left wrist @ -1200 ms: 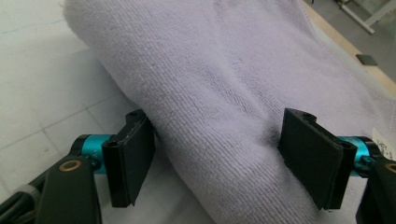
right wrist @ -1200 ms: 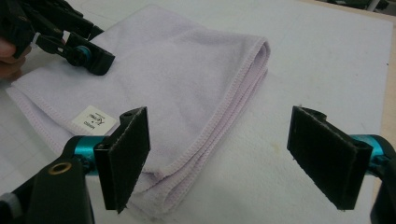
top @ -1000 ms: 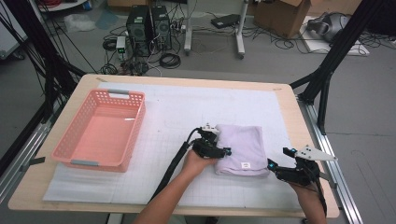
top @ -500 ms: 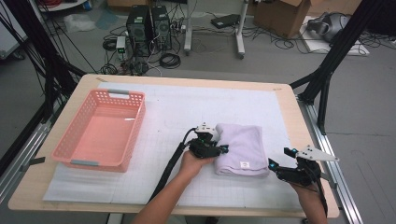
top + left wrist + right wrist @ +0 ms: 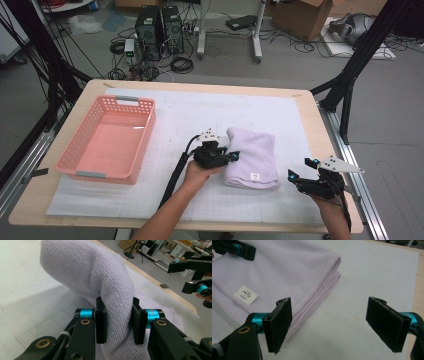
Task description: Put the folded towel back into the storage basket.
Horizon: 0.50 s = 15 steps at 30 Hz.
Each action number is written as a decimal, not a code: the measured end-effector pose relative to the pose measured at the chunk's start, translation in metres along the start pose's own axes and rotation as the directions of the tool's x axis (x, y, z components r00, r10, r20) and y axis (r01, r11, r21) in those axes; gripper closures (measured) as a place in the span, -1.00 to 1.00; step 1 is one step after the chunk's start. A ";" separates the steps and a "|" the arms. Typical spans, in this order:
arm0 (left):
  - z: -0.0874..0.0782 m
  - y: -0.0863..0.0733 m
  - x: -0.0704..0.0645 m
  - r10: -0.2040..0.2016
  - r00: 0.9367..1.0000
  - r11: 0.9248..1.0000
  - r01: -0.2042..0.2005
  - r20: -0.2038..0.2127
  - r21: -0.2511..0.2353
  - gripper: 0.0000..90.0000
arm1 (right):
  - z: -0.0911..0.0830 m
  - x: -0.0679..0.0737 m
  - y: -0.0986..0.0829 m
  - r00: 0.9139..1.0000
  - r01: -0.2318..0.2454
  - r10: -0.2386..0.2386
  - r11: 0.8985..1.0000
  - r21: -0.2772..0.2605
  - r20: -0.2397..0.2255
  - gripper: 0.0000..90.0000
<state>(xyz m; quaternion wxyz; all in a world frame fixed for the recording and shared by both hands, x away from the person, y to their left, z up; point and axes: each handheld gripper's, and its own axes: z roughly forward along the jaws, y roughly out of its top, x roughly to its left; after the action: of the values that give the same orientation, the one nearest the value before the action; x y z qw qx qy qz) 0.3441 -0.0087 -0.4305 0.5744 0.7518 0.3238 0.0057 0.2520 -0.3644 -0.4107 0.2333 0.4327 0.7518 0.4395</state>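
Observation:
A folded lilac towel (image 5: 252, 156) lies on the white mat right of the table's middle, a small white label (image 5: 255, 176) near its front edge. My left gripper (image 5: 231, 156) is at the towel's left edge, shut on a pinched fold of towel (image 5: 117, 315) between its two pads. My right gripper (image 5: 292, 176) hovers open just right of the towel's front right corner. In the right gripper view its pads (image 5: 279, 322) stand wide apart over bare mat, with the towel's stitched edge (image 5: 317, 287) and label (image 5: 245, 295) to their left.
A pink plastic basket (image 5: 85, 167) stands empty on the left of the mat. The wooden table edge (image 5: 330, 145) runs close to the right gripper. Cables, computer towers and boxes sit on the floor beyond the table.
The left gripper has slid slightly leftward along the towel's left edge, staying shut on the fold. The right gripper has barely moved.

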 end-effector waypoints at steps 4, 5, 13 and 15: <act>-0.009 0.003 -0.002 0.024 1.000 0.999 -0.023 0.014 -0.029 0.58 | 0.000 0.000 0.001 1.000 0.001 -0.001 1.000 -0.007 0.000 -0.55; -0.012 0.003 -0.003 0.033 0.999 0.999 -0.033 0.016 -0.037 0.59 | 0.000 0.000 0.001 1.000 0.002 -0.002 1.000 -0.009 -0.001 -0.55; -0.033 0.010 -0.002 0.065 0.998 0.994 -0.063 0.023 -0.091 0.60 | 0.001 0.002 0.002 1.000 0.006 -0.007 1.000 -0.008 -0.005 -0.55; -0.038 0.011 -0.002 0.070 0.997 0.992 -0.067 0.024 -0.103 0.61 | 0.002 0.002 0.002 1.000 0.004 -0.004 1.000 -0.009 -0.005 -0.55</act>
<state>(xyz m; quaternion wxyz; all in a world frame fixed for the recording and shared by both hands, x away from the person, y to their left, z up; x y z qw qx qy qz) 0.3331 0.0215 -0.4066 0.6158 0.7322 0.2894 0.0317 0.2531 -0.3612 -0.4097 0.2342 0.4291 0.7513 0.4433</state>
